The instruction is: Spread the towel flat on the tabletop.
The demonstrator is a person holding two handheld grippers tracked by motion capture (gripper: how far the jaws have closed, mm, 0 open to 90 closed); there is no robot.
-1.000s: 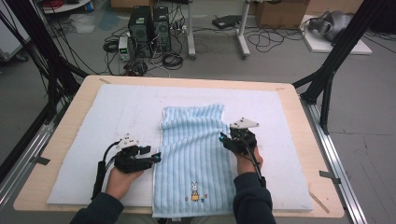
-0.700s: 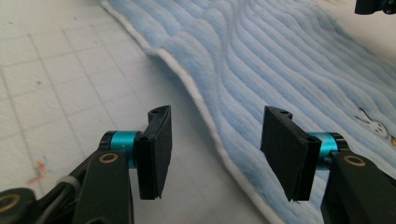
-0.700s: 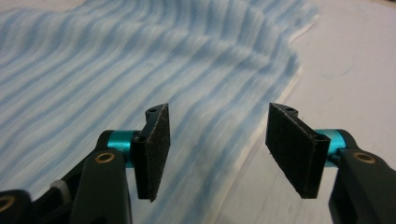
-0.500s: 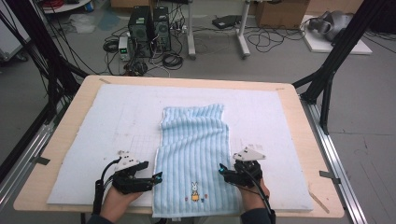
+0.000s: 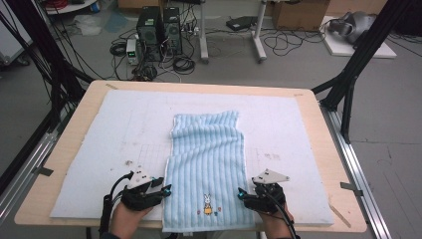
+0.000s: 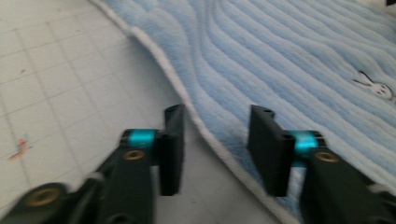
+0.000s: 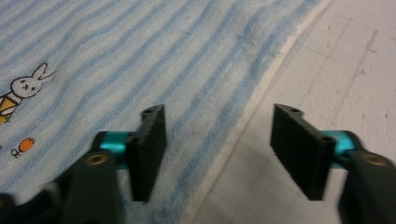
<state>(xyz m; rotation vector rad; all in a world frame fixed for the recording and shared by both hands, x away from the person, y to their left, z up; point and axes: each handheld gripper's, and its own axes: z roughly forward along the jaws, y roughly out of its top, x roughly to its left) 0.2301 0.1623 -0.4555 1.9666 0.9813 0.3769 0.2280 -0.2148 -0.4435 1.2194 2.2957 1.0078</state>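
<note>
Black two-jaw left gripper (image 5: 166, 190) at near-left edge of light-blue striped terry towel (image 5: 209, 164), jaws apart, straddling towel's white hem, just been closing, pads not yet pressing. Black two-jaw right gripper (image 5: 241, 193) at near-right edge, jaws spread either side of hem, also just been closing, nothing pinched. Small rabbit embroidery (image 5: 207, 204) between both grippers. Towel lies lengthwise on white gridded foam mat (image 5: 114, 129), far end rumpled. Pale wooden table (image 5: 328, 149) beneath. Beyond: black computer towers (image 5: 159, 25) on floor.

Left of towel (image 5: 206, 159): bare white mat (image 5: 119, 129), free passage.
Right of towel: bare mat, free.
Beyond towel: open mat.
</note>
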